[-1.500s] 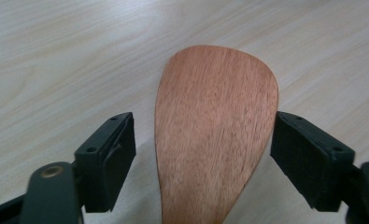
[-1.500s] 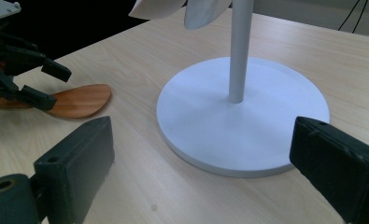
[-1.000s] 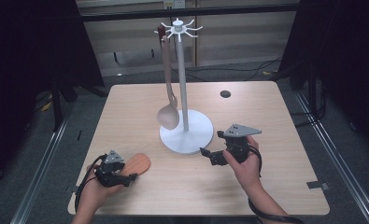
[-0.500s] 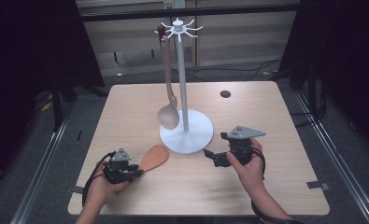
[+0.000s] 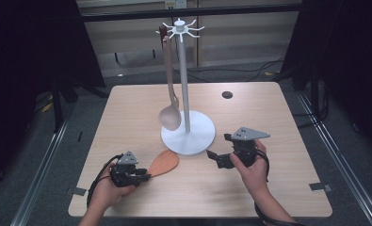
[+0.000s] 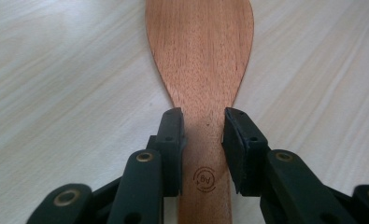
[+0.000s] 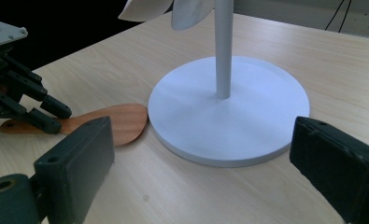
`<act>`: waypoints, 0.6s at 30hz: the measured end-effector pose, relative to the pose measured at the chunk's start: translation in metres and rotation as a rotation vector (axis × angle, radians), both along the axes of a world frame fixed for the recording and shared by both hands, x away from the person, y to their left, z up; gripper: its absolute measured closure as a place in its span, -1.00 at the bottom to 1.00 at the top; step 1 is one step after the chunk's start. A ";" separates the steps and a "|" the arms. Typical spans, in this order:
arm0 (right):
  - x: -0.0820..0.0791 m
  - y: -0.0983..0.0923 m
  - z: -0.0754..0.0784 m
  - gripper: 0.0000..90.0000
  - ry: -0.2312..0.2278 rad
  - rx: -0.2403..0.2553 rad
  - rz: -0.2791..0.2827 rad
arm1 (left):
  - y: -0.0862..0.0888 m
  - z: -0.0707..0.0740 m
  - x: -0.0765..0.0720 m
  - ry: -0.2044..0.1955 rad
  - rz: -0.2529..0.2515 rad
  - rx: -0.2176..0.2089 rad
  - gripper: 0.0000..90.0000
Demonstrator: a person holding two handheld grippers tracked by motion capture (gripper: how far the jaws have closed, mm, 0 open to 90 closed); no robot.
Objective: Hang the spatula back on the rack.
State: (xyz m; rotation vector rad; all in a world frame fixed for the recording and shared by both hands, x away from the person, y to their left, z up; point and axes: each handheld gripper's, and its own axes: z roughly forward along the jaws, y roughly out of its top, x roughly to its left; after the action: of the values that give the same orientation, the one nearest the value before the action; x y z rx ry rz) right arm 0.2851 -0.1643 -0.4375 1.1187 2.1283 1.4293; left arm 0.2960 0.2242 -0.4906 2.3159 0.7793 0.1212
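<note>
The wooden spatula [image 5: 164, 163] lies flat on the table [image 5: 287, 127], its blade just beside the stand's white base [image 5: 198, 139], perhaps touching the rim. The left gripper [image 5: 143, 177] has just been closing its jaws around the spatula's neck; in the left gripper view the two pads sit against either edge of the wood [image 6: 202, 79], so it reads as a pinch on the handle just below the blade, though the tool rests on the tabletop and is not lifted. The right gripper [image 5: 213, 157] waits near the base with its jaws spread wide and nothing between them; its own view looks across the base [image 7: 229, 112] at the spatula [image 7: 112, 122] and the left gripper [image 7: 37, 112] beyond.

On the stand [image 5: 183, 70] one pale ladle [image 5: 169, 115] already hangs from a hook at the top, its bowl close above the base. Judging by that, one utensil is hung and the spatula is only at the grasp: lifting it, raising it to the hooks and threading it on are all left to do
</note>
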 end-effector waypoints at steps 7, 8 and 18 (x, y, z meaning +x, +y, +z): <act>0.002 0.005 0.001 -0.87 -0.005 -0.003 0.017 | -0.012 -0.001 -0.006 -0.003 -0.079 -0.020 0.53; 0.002 0.006 0.000 -0.87 -0.006 -0.005 0.018 | -0.015 -0.001 -0.006 -0.002 -0.090 -0.024 0.53; -0.001 0.000 -0.001 -0.87 0.001 -0.001 -0.003 | -0.049 -0.003 -0.008 -0.003 -0.185 -0.052 0.53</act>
State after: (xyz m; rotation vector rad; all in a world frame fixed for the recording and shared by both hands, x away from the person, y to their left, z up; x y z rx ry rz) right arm 0.2839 -0.1645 -0.4380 1.1214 2.1271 1.4261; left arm 0.2876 0.1754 -0.4940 2.3250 0.5560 0.0216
